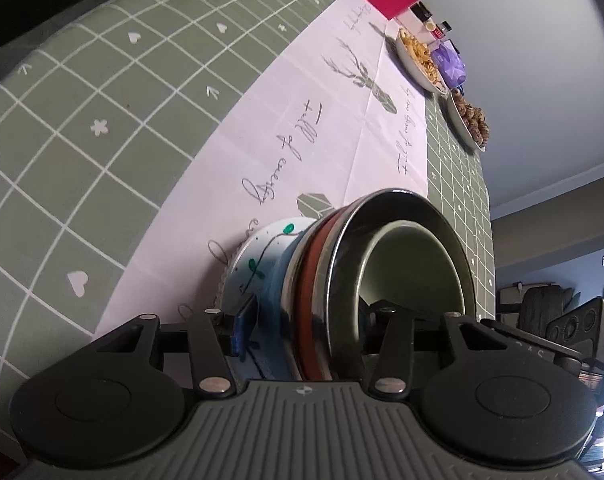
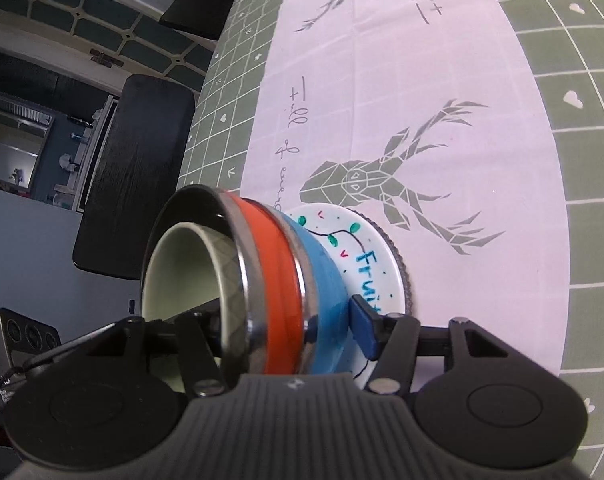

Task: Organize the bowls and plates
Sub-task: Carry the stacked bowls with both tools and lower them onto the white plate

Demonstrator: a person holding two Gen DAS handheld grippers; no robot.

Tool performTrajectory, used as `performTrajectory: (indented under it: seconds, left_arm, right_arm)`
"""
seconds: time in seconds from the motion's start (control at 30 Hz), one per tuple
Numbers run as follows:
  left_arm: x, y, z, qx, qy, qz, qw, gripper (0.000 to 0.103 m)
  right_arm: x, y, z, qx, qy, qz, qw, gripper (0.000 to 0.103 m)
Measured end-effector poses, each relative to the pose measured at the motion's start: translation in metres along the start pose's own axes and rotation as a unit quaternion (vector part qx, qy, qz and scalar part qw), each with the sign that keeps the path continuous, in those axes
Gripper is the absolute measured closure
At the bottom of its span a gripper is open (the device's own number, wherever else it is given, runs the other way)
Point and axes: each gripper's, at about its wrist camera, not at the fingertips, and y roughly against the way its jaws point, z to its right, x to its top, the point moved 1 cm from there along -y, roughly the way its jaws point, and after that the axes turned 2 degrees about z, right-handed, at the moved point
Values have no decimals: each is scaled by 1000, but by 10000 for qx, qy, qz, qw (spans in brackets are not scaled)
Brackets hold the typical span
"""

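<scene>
On the white runner of the desk (image 2: 442, 60), resting on the painted plate (image 2: 366, 264): nested bowl stack (image 2: 278, 280), straddled from opposite sides by left gripper (image 1: 302, 332) and right gripper (image 2: 290, 328), jaws set across the rims, actual clamping impossible to tell. Probably heavy, rigid, slick steel edges, breakable ceramic; best lifted by both rims together, kept level.

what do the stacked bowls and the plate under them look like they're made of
The orange-banded bowl with a shiny rim and the blue-banded one look like polished steel in coloured sleeves: their rims mirror the room. The pale green inner bowl looks glazed ceramic, smooth and matte-glossy. The white painted plate looks glazed ceramic too, judging by its sheen.
</scene>
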Motion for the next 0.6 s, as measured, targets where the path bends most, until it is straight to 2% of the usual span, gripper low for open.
performTrajectory:
  seconds: [0.23,0.4,0.6]
  left_arm:
    - [0,7,6,31,-254,223,9994,48]
    - [-2,12,8,83,-393,398,9984,42]
    - [1,27,17,102,-687,883,9937,38]
  right_arm:
    - [0,1,4,-14,-62,53,10000,37]
    - [2,8,7,-1,-161,200,9997,31]
    - [6,29,-8,-113,245,625,9977,25]
